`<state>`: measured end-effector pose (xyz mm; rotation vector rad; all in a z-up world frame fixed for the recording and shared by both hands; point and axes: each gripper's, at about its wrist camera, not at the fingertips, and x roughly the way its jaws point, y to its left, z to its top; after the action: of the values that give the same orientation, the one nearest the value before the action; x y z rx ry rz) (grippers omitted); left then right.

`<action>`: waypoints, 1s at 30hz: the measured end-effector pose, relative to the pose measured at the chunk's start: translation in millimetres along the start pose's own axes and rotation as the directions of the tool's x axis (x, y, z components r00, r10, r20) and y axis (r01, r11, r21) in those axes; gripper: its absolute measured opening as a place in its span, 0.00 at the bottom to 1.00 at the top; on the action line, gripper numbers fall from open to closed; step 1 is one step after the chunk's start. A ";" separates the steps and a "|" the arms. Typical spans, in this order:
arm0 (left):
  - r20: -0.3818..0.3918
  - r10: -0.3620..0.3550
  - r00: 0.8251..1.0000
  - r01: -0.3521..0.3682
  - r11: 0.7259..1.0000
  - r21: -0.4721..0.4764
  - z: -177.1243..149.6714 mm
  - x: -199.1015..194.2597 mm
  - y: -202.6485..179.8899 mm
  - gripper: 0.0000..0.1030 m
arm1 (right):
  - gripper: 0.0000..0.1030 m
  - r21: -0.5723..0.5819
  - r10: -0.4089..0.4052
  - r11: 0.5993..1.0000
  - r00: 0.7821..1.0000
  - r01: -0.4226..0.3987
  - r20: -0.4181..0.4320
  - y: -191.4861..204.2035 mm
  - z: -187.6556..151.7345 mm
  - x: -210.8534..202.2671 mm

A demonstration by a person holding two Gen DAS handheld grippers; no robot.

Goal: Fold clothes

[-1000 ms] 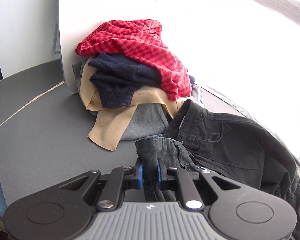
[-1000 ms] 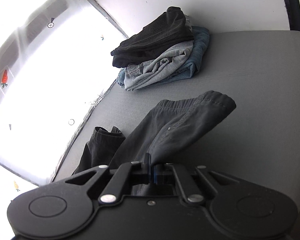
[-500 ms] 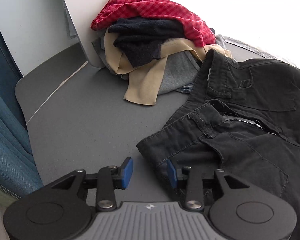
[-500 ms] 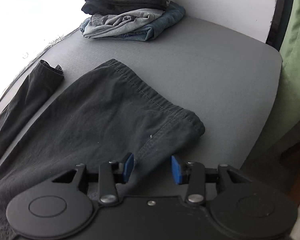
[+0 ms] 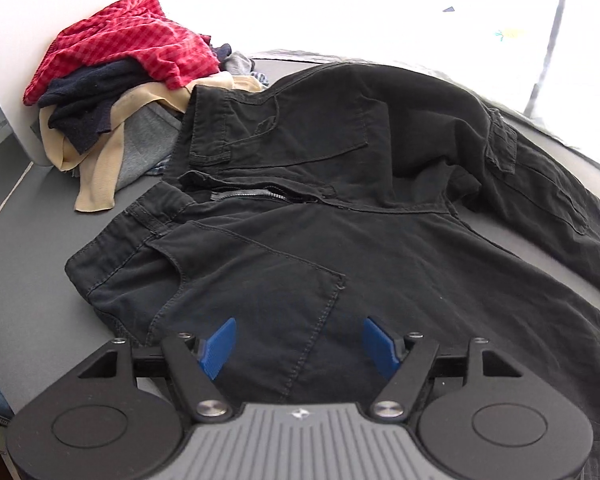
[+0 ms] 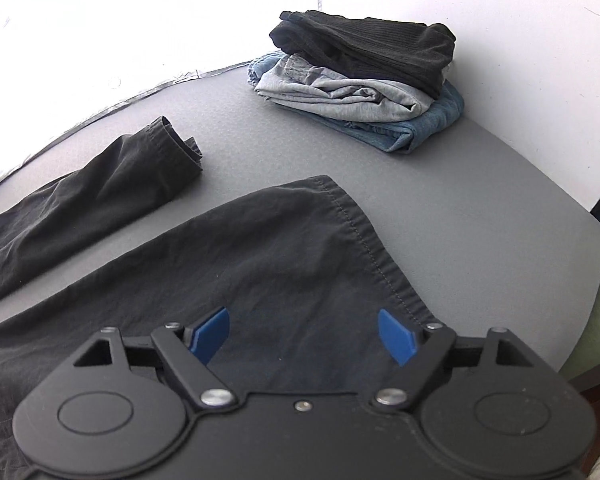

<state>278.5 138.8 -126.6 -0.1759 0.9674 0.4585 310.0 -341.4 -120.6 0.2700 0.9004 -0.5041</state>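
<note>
Lying spread flat on one grey table [image 6: 480,208]: one pair of black trousers [image 5: 380,248].

Stretching two legs [image 6: 260,264] toward one neat stack of three folded clothes [image 6: 364,80]; sitting beside one messy heap [image 5: 132,80] of about five pieces, red on top. Hovering just above the cloth, both wide apart and gripping nothing: left gripper [image 5: 298,346] by the waist pocket, right gripper [image 6: 304,336] near one leg's hem.

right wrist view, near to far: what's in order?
Right tongs, open → hemmed leg end of the black trousers → bare grey table → folded stack: blue jeans at bottom, grey garment, black garment on top.
</note>
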 end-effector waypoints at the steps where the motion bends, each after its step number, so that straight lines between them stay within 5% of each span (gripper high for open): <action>1: -0.009 -0.011 1.000 0.011 1.000 0.029 -2.6 2.7 -11.4 0.74 | 0.85 -0.003 0.020 1.000 1.000 -0.020 -0.007 4.7 -0.5 3.0; 14: -0.092 -0.025 0.995 0.042 0.983 0.181 31.9 59.4 -85.8 0.82 | 0.91 -0.009 0.113 0.994 0.994 -0.113 -0.014 56.3 36.1 58.6; 19: -0.140 -0.012 0.990 0.034 0.987 0.160 44.1 83.5 -95.9 0.83 | 0.91 -0.108 0.093 0.990 0.995 -0.088 0.037 86.6 79.9 79.2; 22: -0.142 -0.007 0.990 0.027 0.990 0.139 42.8 87.7 -92.6 0.93 | 0.91 -0.166 0.103 0.982 0.991 -0.088 0.085 98.9 100.9 86.9; 24: -0.147 0.000 0.989 0.018 0.993 0.120 41.3 91.3 -88.2 1.00 | 0.91 -0.176 0.123 0.979 0.989 -0.106 0.087 103.6 115.8 97.4; 30: -0.181 -0.037 0.983 0.049 0.997 0.059 44.5 97.5 -80.6 1.00 | 0.88 -0.209 0.134 0.971 0.990 -0.120 0.054 122.6 143.5 130.4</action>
<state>395.2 111.3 -186.6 -0.1828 1.1514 0.3762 538.7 -337.9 -137.3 0.1207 0.8554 -0.2972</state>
